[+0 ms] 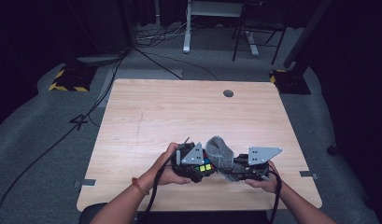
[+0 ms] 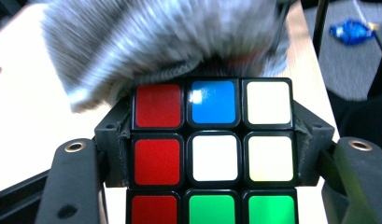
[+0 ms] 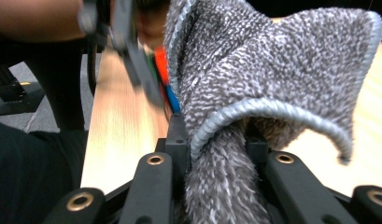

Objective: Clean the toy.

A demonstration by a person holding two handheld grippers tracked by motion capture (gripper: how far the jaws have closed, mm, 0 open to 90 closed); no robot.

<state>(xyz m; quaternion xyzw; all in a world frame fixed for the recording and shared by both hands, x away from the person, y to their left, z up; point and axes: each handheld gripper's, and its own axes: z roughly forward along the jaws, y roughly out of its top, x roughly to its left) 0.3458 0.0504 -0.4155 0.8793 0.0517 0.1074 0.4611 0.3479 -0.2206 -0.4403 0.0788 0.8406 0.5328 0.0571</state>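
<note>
A colour puzzle cube (image 2: 212, 149) with red, white, blue and green tiles sits clamped between the jaws of my left gripper (image 2: 212, 154), its side pads pressing both faces. In the high view the cube (image 1: 205, 167) shows yellow and green tiles beside the left gripper (image 1: 194, 163) near the table's front edge. A grey towelling cloth (image 3: 254, 93) is pinched in my right gripper (image 3: 219, 151) and bunches upward over the jaws. The cloth (image 1: 220, 151) lies against the cube's far side, and in the left gripper view the cloth (image 2: 151, 42) is blurred above the cube. The right gripper (image 1: 240, 168) sits just right of the cloth.
The wooden table (image 1: 179, 112) has a round cable hole (image 1: 228, 93) at its far right. A person's hands (image 1: 167, 168) hold both grippers at the front edge. Cables and a desk frame (image 1: 212, 23) lie on the grey floor beyond.
</note>
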